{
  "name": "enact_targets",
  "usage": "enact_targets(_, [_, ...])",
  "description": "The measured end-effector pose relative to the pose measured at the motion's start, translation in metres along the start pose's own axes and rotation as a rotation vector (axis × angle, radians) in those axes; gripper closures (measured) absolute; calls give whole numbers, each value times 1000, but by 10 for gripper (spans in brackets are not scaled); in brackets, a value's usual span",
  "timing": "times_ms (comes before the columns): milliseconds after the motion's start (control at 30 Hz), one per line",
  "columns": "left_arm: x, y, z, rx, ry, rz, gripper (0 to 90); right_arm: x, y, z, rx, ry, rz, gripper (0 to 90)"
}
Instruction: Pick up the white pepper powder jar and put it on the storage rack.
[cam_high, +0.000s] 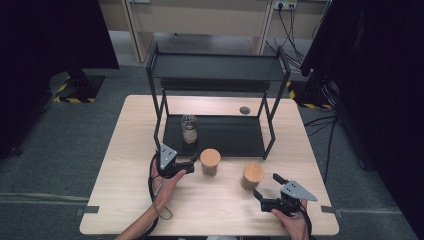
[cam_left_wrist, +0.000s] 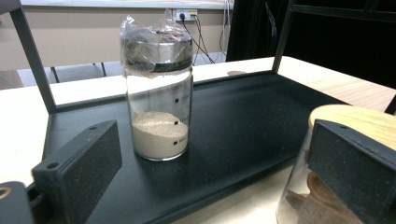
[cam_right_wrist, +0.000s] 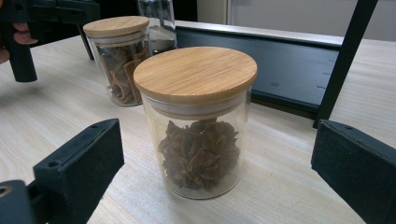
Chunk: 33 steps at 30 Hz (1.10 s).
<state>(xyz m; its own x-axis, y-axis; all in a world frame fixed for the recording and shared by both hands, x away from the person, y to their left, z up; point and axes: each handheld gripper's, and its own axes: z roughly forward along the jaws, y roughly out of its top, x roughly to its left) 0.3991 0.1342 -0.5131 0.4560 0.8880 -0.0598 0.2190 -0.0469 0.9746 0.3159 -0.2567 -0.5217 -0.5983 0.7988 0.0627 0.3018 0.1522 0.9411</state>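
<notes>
A clear jar of white powder (cam_high: 189, 128) with a metal lid stands on the lower shelf (cam_high: 230, 135) of a black rack. Two glass jars with wooden lids stand on the table in front of it. My left gripper (cam_high: 191, 164) is open beside the left jar (cam_high: 210, 162). In the left gripper view, that jar's lid (cam_left_wrist: 355, 119) sits behind the right jaw and the powder jar (cam_left_wrist: 159, 93) stands ahead. My right gripper (cam_high: 266, 186) is open just short of the right jar (cam_high: 252, 176), which holds dark star-shaped spice (cam_right_wrist: 198, 121) and is centred between the jaws, untouched.
The rack's top shelf (cam_high: 215, 67) overhangs the lower one, with thin black posts (cam_right_wrist: 345, 60) at the corners. A small dark disc (cam_high: 244, 110) lies on the table behind the rack. The left jar (cam_right_wrist: 121, 60) holds brown curled sticks. Bare tabletop (cam_high: 210, 205) lies between my hands.
</notes>
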Motion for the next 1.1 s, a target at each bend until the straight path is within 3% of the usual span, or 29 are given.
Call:
enact_targets(767, [4,-10,-14,-3,-22,-2,24,0,0,0,1,-1,-2,26])
enact_targets(1100, [0,-15,-17,-1,-35,7,23,0,0,0,1,-1,0,26])
